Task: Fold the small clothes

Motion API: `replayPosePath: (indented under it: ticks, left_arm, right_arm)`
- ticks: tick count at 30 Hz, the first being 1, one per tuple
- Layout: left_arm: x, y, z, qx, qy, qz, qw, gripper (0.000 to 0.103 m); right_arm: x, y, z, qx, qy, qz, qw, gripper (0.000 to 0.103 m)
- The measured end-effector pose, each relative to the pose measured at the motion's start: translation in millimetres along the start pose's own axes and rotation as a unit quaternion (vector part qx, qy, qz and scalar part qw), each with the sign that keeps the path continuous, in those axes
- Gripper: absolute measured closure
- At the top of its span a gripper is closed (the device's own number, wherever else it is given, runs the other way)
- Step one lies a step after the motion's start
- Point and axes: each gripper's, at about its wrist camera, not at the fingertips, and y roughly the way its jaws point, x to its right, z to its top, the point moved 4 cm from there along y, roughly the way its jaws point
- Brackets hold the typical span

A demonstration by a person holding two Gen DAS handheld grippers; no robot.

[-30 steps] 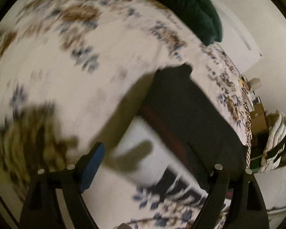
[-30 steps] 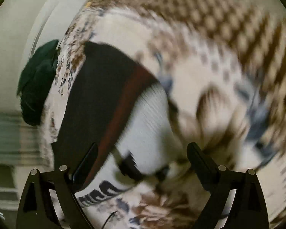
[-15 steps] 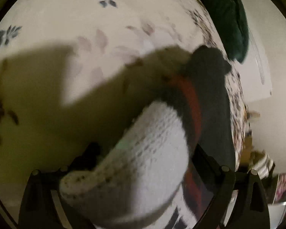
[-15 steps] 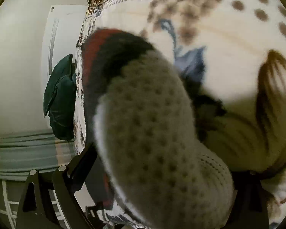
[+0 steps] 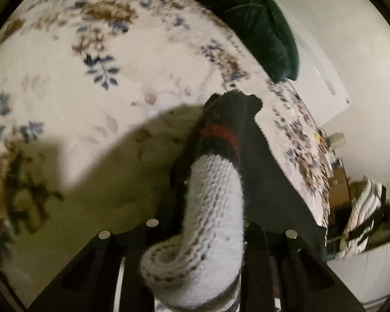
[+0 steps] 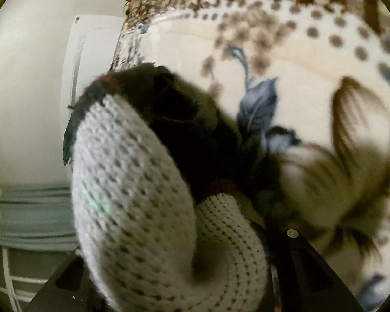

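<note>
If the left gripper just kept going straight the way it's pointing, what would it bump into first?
Probably the sock it already holds: the white knit curls right between its fingers, with the black, red-striped part ahead. Beyond that lies the floral bedspread. Depth is hard to judge.

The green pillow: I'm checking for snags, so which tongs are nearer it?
Probably left. The green pillow sits at the bed's far end ahead of the left tongs; no pillow shows in the right view.

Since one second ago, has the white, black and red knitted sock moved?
Yes. The white, black and red knitted sock has lifted off the floral blanket, toward the camera, into the left gripper.
</note>
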Motion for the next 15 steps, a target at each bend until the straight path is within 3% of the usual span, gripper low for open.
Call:
replayPosePath:
  ticks: [6,10,14,15]
  left_arm:
    - [-33.5,-43.0,-40.4,-0.057,0.010,0.012,0.9983,0.083]
    - [-68.8,-37.4,-75.7,-0.105,0.000,0.036,0.9939,0.079]
    - [-78.8,-33.1,-82.7,-0.117,-0.022,0.055,0.9913,0.064]
    - [-71.9,-38.6,-80.3,-0.105,0.002,0.082,0.9911,0.052]
  right_arm:
    - [36.7,-70.0,-42.0,-0.028,-0.006,-0.022,0.999,0.072]
    - [79.9,-97.6,-71.7,-0.047,0.003,-0.049,0.998,0.071]
    - [106.6,-90.6,-77.6,-0.053,0.006,-0.054,0.997,0.061]
    - [109.1,-88.3,-76.6,-0.053,0.005,-0.056,0.997,0.059]
